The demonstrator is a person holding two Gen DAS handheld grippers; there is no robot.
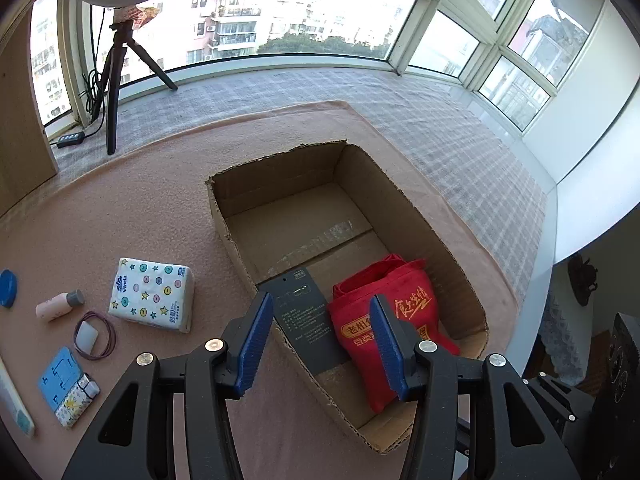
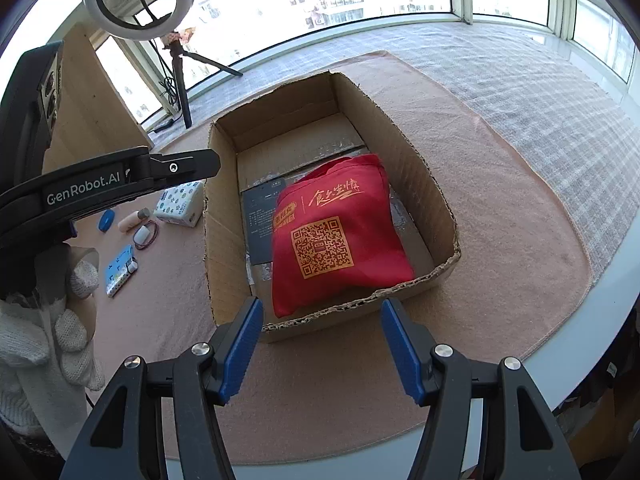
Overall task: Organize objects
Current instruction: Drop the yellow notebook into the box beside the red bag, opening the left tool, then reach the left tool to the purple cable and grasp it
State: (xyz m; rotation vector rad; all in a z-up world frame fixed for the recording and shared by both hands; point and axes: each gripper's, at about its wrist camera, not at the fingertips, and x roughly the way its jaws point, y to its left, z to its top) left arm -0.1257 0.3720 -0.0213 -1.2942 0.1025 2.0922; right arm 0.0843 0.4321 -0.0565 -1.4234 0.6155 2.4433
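Both claws hung open and empty over the cardboard box (image 2: 332, 208), left gripper (image 1: 320, 340) and right gripper (image 2: 322, 344) alike.

At frame centre in the right wrist view, a red bag (image 2: 336, 236) with a QR code lay inside the box, partly covering a dark card (image 2: 260, 220). At lower left of the left wrist view, a tissue pack (image 1: 152, 296), a pink bottle (image 1: 58, 306), a blue lid (image 1: 8, 288) and a rubber band (image 1: 96, 336) sat on the pink cloth (image 1: 140, 200) outside the box.
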